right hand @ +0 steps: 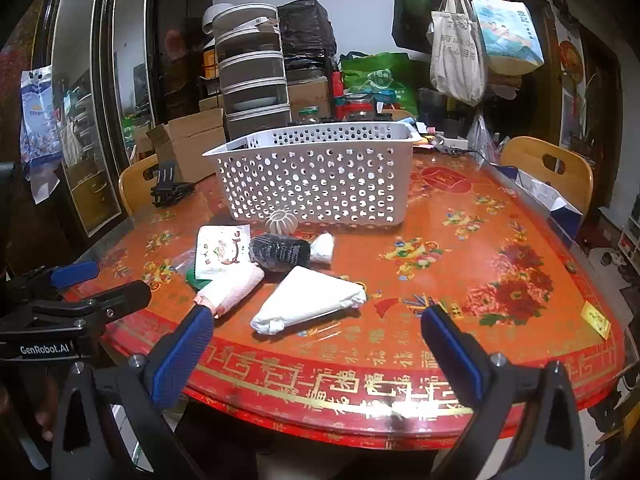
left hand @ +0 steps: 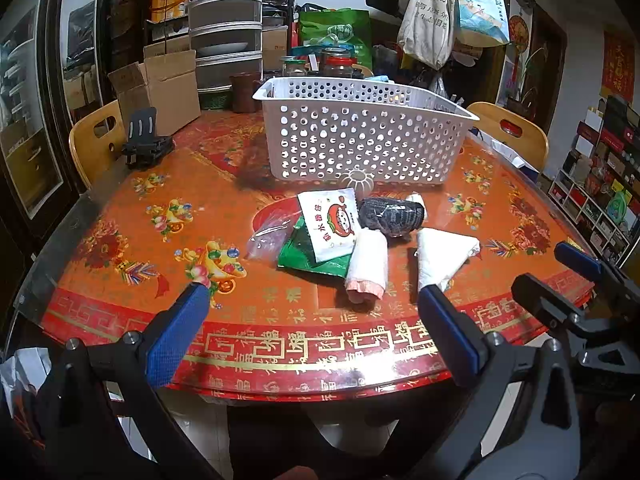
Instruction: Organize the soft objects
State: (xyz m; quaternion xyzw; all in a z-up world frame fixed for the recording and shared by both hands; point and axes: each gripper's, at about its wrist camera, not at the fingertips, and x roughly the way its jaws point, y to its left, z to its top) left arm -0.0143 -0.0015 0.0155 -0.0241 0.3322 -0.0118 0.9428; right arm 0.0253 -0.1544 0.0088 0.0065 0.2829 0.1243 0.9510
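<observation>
A white perforated basket point(left hand: 360, 136) point(right hand: 320, 176) stands at the back of the red table. In front of it lies a pile of soft things: a white snack packet point(left hand: 330, 224) point(right hand: 222, 250), a green packet point(left hand: 308, 252), a clear bag point(left hand: 266, 238), a dark rolled cloth point(left hand: 390, 214) point(right hand: 280, 252), a pink-white rolled cloth point(left hand: 368, 266) point(right hand: 232, 286), a white folded bag point(left hand: 442, 256) point(right hand: 308, 300) and a ribbed round object point(left hand: 356, 180) point(right hand: 282, 222). My left gripper point(left hand: 312, 296) and right gripper point(right hand: 316, 324) are open and empty at the near table edge.
Cardboard boxes point(left hand: 160, 88), a black stand point(left hand: 146, 140), stacked containers point(left hand: 226, 28) and jars point(left hand: 336, 62) crowd the back. Wooden chairs point(left hand: 94, 140) point(right hand: 552, 168) stand at both sides. Tote bags point(right hand: 460, 56) hang at the back right.
</observation>
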